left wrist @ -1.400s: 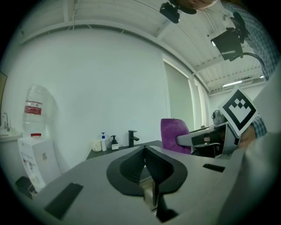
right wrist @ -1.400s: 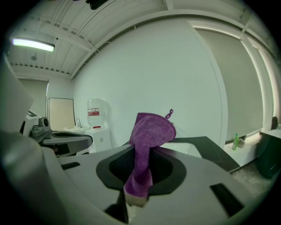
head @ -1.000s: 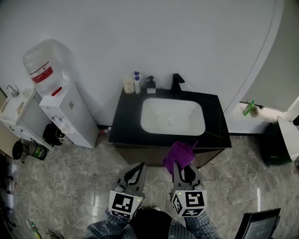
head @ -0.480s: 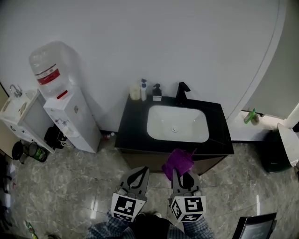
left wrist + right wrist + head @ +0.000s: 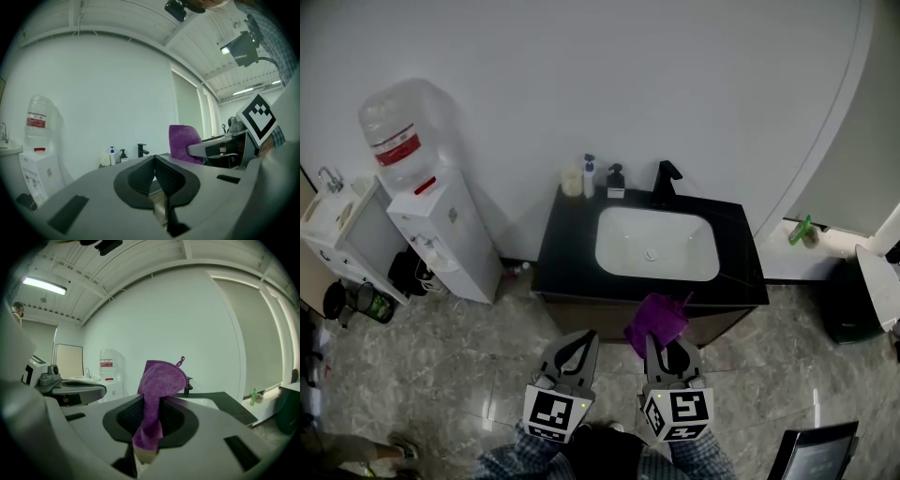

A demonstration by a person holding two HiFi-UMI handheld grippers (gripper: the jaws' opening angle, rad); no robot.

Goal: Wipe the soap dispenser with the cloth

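Note:
The dark soap dispenser [image 5: 616, 180] stands at the back left of the black counter [image 5: 562, 258], beside a white pump bottle [image 5: 589, 175]; it shows small and far in the left gripper view [image 5: 123, 155]. My right gripper [image 5: 660, 343] hovers in front of the counter's front edge, shut on a purple cloth [image 5: 656, 321]. In the right gripper view the cloth [image 5: 158, 389] stands bunched up out of the right gripper [image 5: 151, 414]. My left gripper [image 5: 574, 347] hangs beside it over the floor, shut with nothing in it [image 5: 155, 162].
A white basin [image 5: 656, 244] with a black faucet [image 5: 664, 182] fills the counter's middle. A water dispenser [image 5: 431, 211] stands at its left, a dark bin [image 5: 853, 305] at the right. Grey tiled floor [image 5: 441, 375] lies below the grippers.
The sink and counter have shifted right and slightly down in the head view over the last second. Both grippers keep their pose, the cloth still in the right one.

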